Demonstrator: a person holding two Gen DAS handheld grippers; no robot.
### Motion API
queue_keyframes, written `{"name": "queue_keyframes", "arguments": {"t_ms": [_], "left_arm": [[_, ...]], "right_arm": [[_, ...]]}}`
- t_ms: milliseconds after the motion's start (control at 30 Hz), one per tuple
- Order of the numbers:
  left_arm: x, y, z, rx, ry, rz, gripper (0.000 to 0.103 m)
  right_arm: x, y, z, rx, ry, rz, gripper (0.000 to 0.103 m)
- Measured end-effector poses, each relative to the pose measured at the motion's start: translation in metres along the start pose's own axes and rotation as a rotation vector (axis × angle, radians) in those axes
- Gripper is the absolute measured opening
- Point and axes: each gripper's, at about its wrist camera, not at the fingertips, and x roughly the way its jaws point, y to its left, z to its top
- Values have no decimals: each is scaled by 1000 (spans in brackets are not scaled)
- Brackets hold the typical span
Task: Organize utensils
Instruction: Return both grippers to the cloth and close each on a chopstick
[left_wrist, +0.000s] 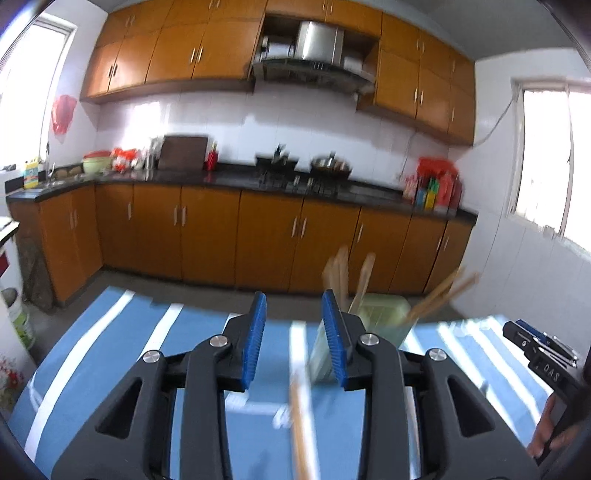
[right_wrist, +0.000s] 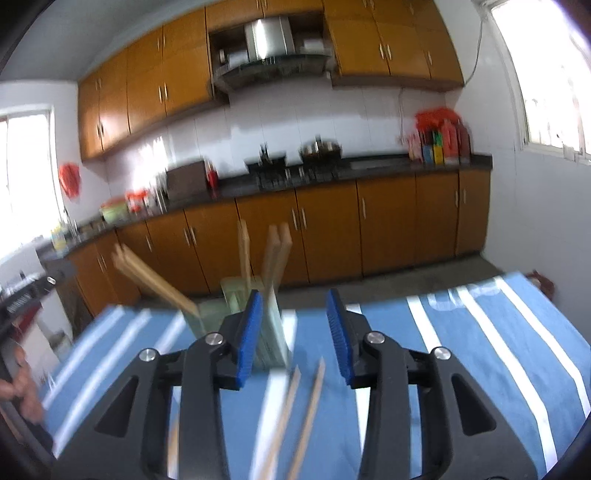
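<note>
A table with a blue and white striped cloth (right_wrist: 461, 332) stands in a kitchen. Near its far edge is a pale green holder (right_wrist: 236, 299), already stocked with several wooden chopsticks that lean outward in different directions.

The right tongs (right_wrist: 295, 332) are open and empty, hovering just in front of the holder. Two loose chopsticks (right_wrist: 295, 402) lie on the cloth below them, side by side, pointing toward the holder.

The left tongs (left_wrist: 293, 336) are also open and empty, just left of the holder (left_wrist: 384, 314). One loose chopstick (left_wrist: 299, 413) lies beneath them.

The step in hand appears to be picking up the loose sticks. It would go best by lowering the right tongs straight over the pair, closing across their middle, then tipping them upright above the holder.

The cloth right of the holder is bare, leaving room to swing. The holder sits close to the far table edge, so a push could tip it. Both views are blurred.
</note>
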Motion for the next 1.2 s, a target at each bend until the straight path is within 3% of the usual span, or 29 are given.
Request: {"name": "queue_keyframes", "arguments": {"t_ms": [267, 400, 500, 633, 800, 933, 1200], "left_arm": [[31, 36, -80, -45, 274, 47, 32], [37, 36, -106, -43, 349, 30, 32], [38, 32, -118, -35, 378, 6, 32], [42, 21, -130, -24, 416, -37, 32], [47, 10, -143, -9, 462, -80, 29], [53, -1, -153, 19, 503, -97, 20], [63, -12, -161, 62, 530, -85, 17]], "right_arm": [[55, 4, -101, 27, 348, 4, 33], [69, 12, -129, 14, 424, -12, 28], [76, 14, -137, -7, 448, -30, 27], [79, 13, -137, -37, 437, -78, 8], [78, -9, -130, 30, 418, -157, 8], [77, -14, -130, 33, 416, -157, 8], [78, -14, -130, 22, 413, -152, 8]]}}
